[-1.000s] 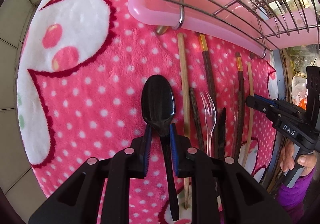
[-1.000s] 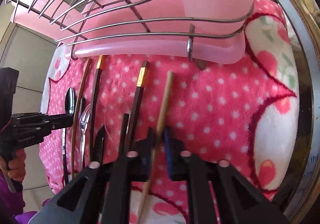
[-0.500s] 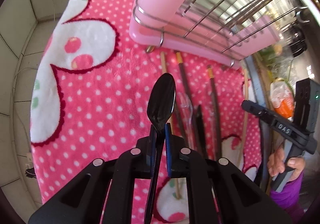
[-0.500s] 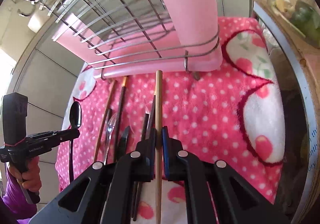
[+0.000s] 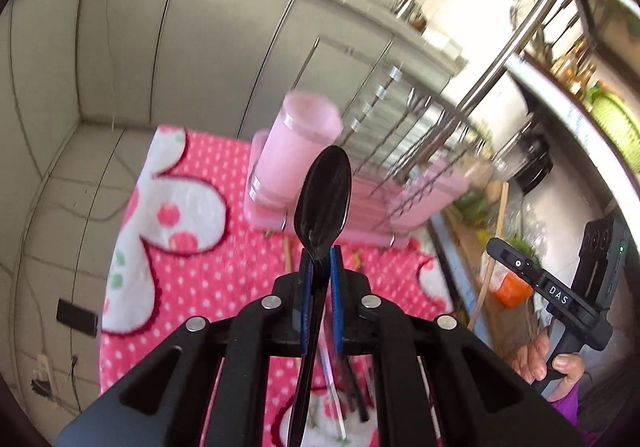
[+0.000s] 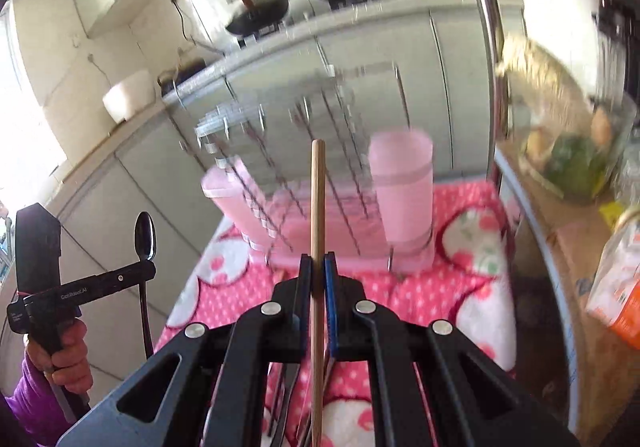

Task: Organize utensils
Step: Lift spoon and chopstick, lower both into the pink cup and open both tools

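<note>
Utensils first: your left gripper is clamped on the neck of a black spoon, bowl pointing up, and it's carried in the air above the pink polka-dot mat. Your right gripper is pinched tight around a wooden chopstick, held upright and also clear of the mat. So both hands are loaded and you're in the carry step, partway between pickup and drop-off.

Moving outward, the pink cup sits at the end of the wire dish rack, on the rack's pink tray, ahead of both tools. That cup looks like the obvious holder, though that's my guess. A few more utensils lie on the mat under your left gripper, so the job's far from done.

Next move probably means lining each piece up over the cup's mouth, then lowering before letting go. Watch the rack wires right beside it, and don't cross your hands. The view's blurry, so go slow.
</note>
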